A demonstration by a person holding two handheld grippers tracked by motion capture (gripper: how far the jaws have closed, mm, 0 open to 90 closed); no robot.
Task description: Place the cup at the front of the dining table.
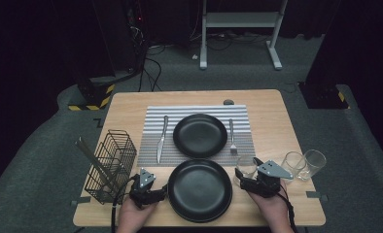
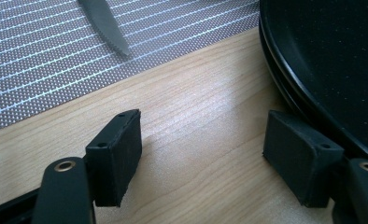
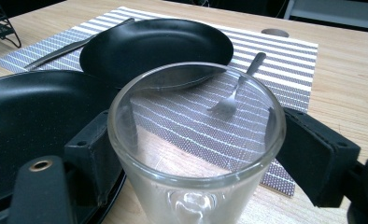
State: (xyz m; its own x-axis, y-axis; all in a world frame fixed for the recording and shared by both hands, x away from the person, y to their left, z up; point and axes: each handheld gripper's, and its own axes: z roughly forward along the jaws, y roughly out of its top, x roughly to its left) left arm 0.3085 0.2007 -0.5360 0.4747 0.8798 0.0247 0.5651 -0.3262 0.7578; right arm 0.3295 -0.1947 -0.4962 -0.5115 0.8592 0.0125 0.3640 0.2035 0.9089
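The desk (image 1: 272, 126) was light wood with a fine brown grain; the placemat (image 1: 150, 145) carried grey and white stripes, and in the left gripper view (image 2: 42, 60) a dotted weave showed between thin white lines; both plates, the near one (image 1: 200, 190) and the far one (image 1: 200, 135), were matte black; the knife (image 1: 161, 138) and the fork (image 1: 232, 136) were silver; the glass (image 3: 196, 140) was clear; the wire basket (image 1: 111, 166) was black; the fingers (image 2: 116, 156) were black; the floor (image 1: 355, 145) was grey carpet.

1 clear drinking glass (image 3: 196, 154) stands upright and empty on the worktop (image 1: 277, 121), just beside the near black plate (image 1: 199, 190). That plate lies flat at the worktop's near edge.
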